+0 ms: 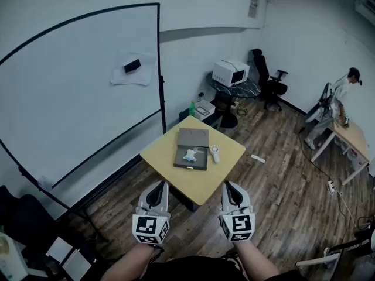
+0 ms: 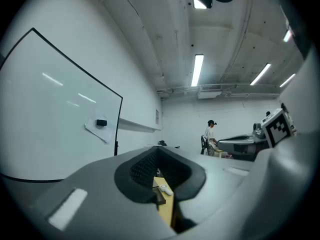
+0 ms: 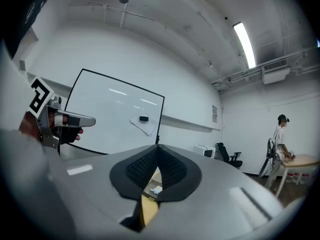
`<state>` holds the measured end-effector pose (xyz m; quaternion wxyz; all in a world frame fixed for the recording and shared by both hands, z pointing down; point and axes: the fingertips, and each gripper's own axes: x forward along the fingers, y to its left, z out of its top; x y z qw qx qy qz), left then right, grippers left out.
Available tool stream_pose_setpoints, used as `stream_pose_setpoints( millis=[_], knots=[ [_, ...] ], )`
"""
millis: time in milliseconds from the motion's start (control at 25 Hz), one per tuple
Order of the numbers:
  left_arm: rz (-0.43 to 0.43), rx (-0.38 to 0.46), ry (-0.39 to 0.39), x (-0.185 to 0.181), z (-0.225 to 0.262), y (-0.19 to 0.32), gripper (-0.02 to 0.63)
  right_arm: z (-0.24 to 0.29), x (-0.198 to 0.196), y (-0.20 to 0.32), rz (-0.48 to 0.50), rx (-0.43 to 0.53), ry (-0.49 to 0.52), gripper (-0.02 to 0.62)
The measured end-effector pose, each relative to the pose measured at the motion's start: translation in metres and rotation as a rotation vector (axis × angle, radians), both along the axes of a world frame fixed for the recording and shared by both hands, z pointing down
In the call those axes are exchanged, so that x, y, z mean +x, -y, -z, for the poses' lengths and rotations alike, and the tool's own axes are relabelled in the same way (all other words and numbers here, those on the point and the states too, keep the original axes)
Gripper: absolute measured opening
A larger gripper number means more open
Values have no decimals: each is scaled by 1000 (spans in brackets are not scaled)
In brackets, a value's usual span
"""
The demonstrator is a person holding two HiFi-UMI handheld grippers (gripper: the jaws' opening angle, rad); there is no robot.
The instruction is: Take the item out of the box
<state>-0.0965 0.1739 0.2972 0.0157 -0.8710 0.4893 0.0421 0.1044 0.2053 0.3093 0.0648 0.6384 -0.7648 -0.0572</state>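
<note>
The left gripper (image 1: pixel 158 185) and right gripper (image 1: pixel 229 185) are squeezed shut, holding nothing. Reaching in shut, they could only shove the little item (image 1: pixel 190 154) around the box (image 1: pixel 193 138).

The room is enclosed by white walls (image 1: pixel 205 4) and floored with dark wooden planks (image 1: pixel 281 186). A large whiteboard (image 1: pixel 76 92) is stood along the left wall, with a black eraser (image 1: pixel 132 65) fixed on it. A small yellow table (image 1: pixel 199 186) is set in the middle. Behind it, a white microwave (image 1: pixel 230 72) is placed on a dark round table (image 1: pixel 249 89), near a black office chair (image 1: pixel 269 81). A person (image 1: pixel 345 92) is seen at a wooden desk (image 1: pixel 351 134) on the right. Light is given by ceiling strip lamps (image 2: pixel 198 70).
</note>
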Motion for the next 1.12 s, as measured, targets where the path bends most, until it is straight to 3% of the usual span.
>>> stream_pose_setpoints(
  millis=[400,600,680,1120],
  knots=[
    [8,-12,-8,2,-6,-4,2,-5,1,0,17,-9,27,6],
    [7,-35,-6,9,-18,-9,2,-12,-6,-5,122,4,41,12],
    [8,-45,-4,14,-23,-10,2,-13,-4,-5,153,10,88,597],
    [46,-43,47,56,-40,-11,2,-30,32,-11,227,-15,116,597]
  ],
)
